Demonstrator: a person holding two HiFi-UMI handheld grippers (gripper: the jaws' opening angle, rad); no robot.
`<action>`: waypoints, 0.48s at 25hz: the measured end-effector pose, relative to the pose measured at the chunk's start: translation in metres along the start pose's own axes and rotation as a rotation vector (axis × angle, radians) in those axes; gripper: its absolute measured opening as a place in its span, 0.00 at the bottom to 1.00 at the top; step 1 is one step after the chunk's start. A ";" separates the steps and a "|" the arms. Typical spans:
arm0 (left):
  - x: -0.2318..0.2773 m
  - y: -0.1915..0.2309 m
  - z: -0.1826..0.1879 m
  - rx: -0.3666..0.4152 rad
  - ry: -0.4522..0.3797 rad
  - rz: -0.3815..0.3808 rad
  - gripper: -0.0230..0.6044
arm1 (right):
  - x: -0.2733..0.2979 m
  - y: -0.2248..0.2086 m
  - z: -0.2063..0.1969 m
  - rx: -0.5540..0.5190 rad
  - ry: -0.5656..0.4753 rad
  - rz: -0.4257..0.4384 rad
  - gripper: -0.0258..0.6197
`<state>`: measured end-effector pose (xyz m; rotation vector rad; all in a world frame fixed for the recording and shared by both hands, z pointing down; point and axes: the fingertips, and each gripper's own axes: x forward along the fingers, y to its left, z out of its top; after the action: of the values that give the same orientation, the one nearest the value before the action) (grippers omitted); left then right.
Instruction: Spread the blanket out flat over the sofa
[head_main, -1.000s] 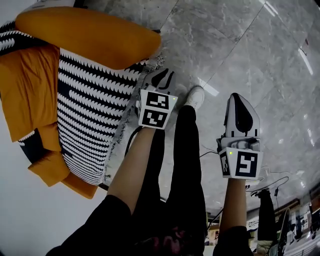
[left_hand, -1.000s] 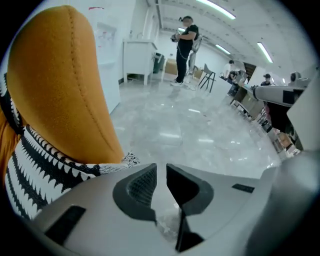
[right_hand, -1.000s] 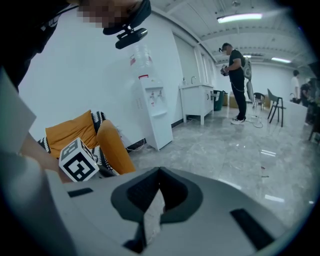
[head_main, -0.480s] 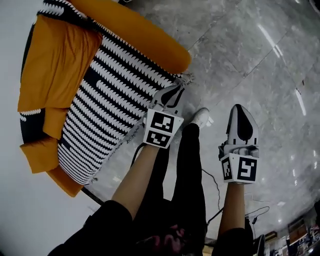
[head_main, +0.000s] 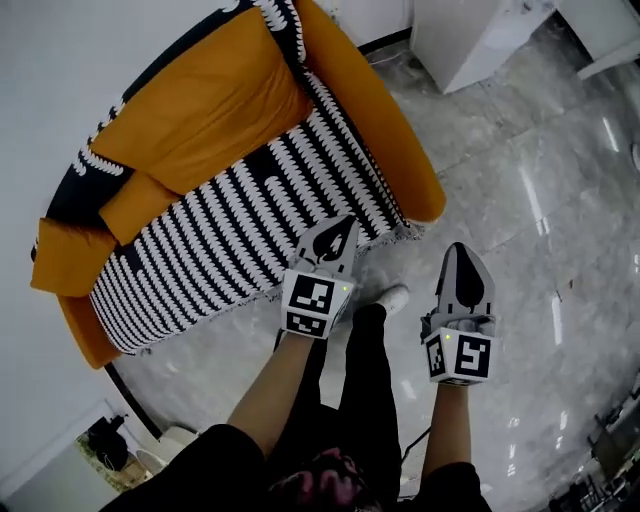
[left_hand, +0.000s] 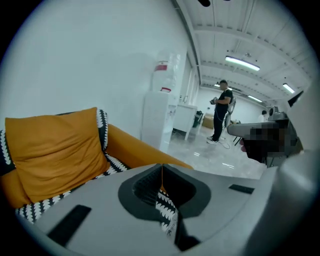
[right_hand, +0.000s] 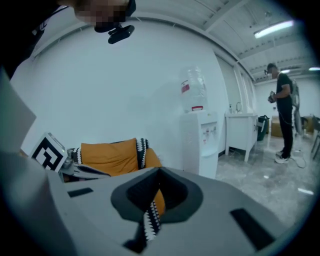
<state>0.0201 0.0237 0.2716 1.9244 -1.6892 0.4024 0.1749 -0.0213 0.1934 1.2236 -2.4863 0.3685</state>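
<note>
Striped blanket over orange sofa; left tongs at edge.

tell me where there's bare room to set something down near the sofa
Widest bare floor lies right of the sofa in the head view, up to the white cabinet. The blanket on the seat carries nothing in front of the cushions. Tight: the strip between the sofa's front and the person's legs.
</note>
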 end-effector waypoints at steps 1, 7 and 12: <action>-0.006 0.011 0.004 -0.006 -0.011 0.013 0.06 | 0.009 0.012 0.007 -0.007 -0.005 0.019 0.07; -0.047 0.080 0.010 -0.046 -0.039 0.081 0.06 | 0.039 0.084 0.032 -0.046 -0.001 0.087 0.07; -0.086 0.131 0.019 -0.056 -0.087 0.145 0.05 | 0.054 0.127 0.061 -0.091 -0.009 0.109 0.07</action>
<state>-0.1253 0.0742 0.2347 1.8091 -1.8836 0.3261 0.0310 -0.0076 0.1502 1.0591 -2.5542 0.2744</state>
